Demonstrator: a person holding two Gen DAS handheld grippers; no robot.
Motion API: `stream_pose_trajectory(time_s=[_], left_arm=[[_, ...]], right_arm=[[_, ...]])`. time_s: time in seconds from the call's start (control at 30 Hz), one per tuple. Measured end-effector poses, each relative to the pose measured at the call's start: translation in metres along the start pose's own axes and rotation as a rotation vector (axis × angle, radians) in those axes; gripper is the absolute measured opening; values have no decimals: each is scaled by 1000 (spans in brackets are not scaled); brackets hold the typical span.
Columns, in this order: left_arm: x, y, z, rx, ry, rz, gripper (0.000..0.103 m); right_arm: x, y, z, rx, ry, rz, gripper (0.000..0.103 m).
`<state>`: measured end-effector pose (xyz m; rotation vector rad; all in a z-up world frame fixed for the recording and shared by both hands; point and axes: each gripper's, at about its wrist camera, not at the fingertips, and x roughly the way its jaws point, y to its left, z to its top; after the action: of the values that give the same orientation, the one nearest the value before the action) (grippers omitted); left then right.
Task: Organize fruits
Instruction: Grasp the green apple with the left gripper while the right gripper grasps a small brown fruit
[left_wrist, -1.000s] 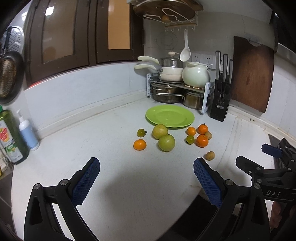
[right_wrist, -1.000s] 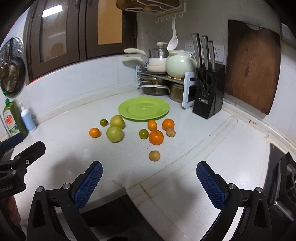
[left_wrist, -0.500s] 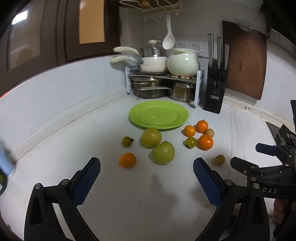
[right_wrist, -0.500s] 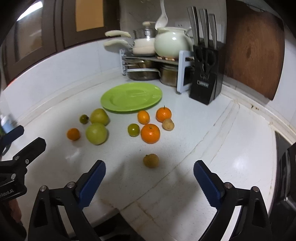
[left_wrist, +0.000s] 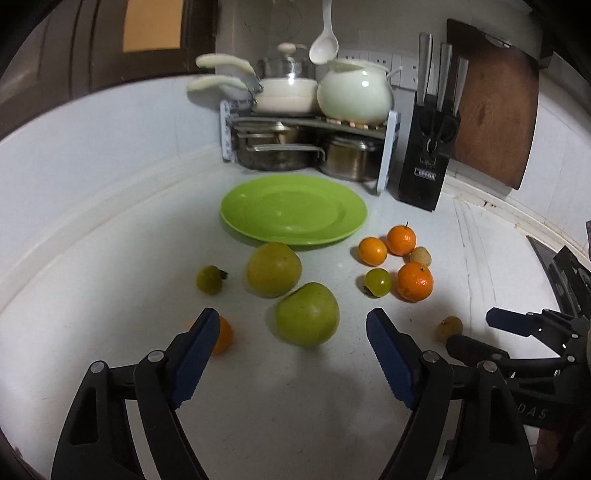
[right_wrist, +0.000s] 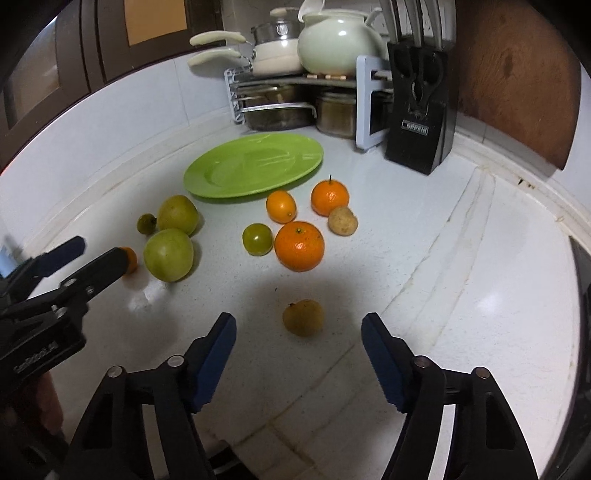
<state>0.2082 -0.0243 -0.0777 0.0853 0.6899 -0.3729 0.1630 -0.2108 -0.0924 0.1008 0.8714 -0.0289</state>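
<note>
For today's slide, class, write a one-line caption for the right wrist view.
Right gripper, jaws closing, nears a small brown fruit on the counter; other fruits lie before an empty green plate.

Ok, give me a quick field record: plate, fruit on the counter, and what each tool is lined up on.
plate: green plate, nothing on it
fruit: all on the counter, none plated
left tool: closing, nothing gripped; green apple just ahead between its fingers
right tool: closing, nothing gripped; small brown fruit ahead between its fingers
nearby: large orange, yellow-green apple
</note>
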Motion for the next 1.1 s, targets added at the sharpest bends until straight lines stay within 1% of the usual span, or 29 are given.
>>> stream_pose_trajectory(time_s=[0.07, 0.1, 0.2, 0.33, 0.37, 0.6, 0.63, 0.77, 0.9, 1.1], left_arm=[[8, 0, 1, -10, 19, -10, 74], [11, 0, 1, -15, 27, -17, 74], [21, -1, 1, -18, 49, -37, 71], [31, -2, 1, -13, 69, -41, 65], [33, -3, 1, -12, 73, -43, 63], [47, -4, 4, -10, 101, -44, 60], [48, -4, 5, -12, 103, -44, 59], [52, -3, 4, -17, 124, -47, 51], [54, -5, 4, -15, 126, -43, 50], [53, -8, 5, 5, 127, -31, 50]], right_arm=[[5, -1, 1, 0, 17, 9, 64], [8, -1, 1, 1, 24, 12, 61], [12, -3, 2, 15, 39, 17, 57], [17, -4, 1, 19, 57, 23, 48], [18, -5, 2, 20, 59, 25, 48], [22, -4, 5, 10, 65, 32, 41], [24, -4, 6, 9, 68, 36, 39], [27, -4, 8, 0, 76, 44, 36], [29, -6, 9, -11, 83, 47, 30], [29, -9, 11, -13, 79, 47, 30]])
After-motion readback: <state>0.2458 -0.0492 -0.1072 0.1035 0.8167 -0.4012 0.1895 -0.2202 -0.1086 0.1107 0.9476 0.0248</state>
